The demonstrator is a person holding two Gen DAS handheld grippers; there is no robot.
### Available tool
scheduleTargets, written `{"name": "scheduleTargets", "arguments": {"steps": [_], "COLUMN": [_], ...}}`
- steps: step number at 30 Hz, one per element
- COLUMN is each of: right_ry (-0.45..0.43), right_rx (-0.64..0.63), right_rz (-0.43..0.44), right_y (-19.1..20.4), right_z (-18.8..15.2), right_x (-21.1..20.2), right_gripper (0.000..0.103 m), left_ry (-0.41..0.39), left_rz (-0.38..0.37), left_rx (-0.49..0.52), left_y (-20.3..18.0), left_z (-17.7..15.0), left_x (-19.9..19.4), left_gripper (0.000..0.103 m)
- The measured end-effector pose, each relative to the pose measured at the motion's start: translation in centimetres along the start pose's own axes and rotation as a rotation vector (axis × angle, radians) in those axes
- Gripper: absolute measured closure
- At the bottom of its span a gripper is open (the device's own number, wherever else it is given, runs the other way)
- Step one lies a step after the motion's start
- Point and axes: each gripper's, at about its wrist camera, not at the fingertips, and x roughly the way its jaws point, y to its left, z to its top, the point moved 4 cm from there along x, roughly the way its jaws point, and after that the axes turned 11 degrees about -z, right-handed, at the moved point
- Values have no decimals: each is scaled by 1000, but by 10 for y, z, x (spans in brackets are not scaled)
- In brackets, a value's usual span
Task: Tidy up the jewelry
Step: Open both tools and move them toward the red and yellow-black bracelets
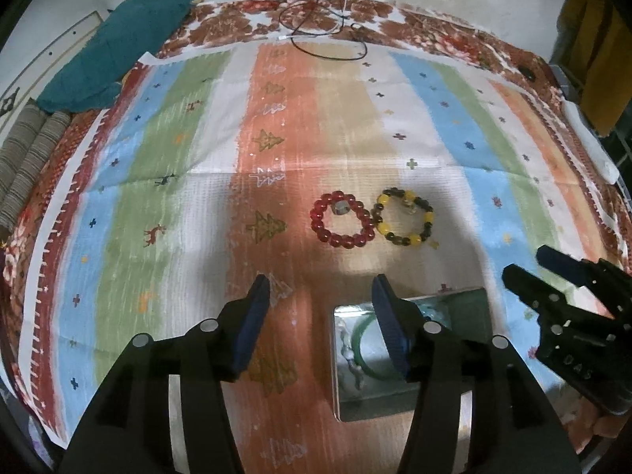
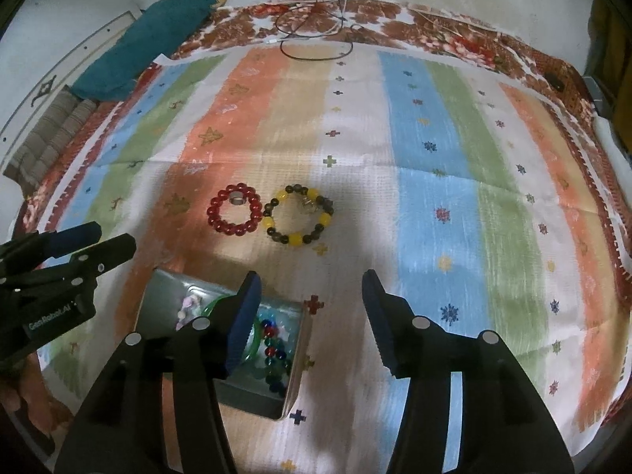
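A red bead bracelet (image 1: pixel 342 219) (image 2: pixel 234 214) and a yellow-and-dark bead bracelet (image 1: pixel 403 216) (image 2: pixel 299 215) lie side by side, touching, on the striped cloth (image 1: pixel 197 181) (image 2: pixel 434 197). A grey metal box (image 1: pixel 462 308) (image 2: pixel 166 284) sits nearer, holding a green bangle (image 1: pixel 357 341) (image 2: pixel 211 303), coloured beads (image 2: pixel 274 349) and a pale piece. My left gripper (image 1: pixel 322 292) is open and empty above the box's left edge. My right gripper (image 2: pixel 310 286) is open and empty above the box's right edge. Each gripper shows in the other's view (image 1: pixel 525 264) (image 2: pixel 106 241).
A teal cushion (image 1: pixel 118 47) (image 2: pixel 158 35) lies at the far left of the bed. A thin black cord (image 1: pixel 324 27) (image 2: pixel 316 35) loops at the far edge. Rolled striped fabric (image 1: pixel 27 158) lies at the left. A white object (image 1: pixel 592 146) lies at the right edge.
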Motion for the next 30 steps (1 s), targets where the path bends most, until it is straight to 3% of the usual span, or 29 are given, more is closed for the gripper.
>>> {"name": "scheduleTargets", "arguments": {"steps": [12, 30], "right_ry": [47, 138], "right_rx": [7, -1], "right_rz": [-9, -29], "right_y": [-1, -1], "right_z": [19, 31], "right_x": [26, 75], "right_gripper": [39, 36], "left_ry": [48, 134], "left_rz": [17, 29], "left_rx": [-6, -7], "left_y": [8, 21], "left_z": [22, 36], "left_x": [32, 77], "left_gripper": [33, 33]}}
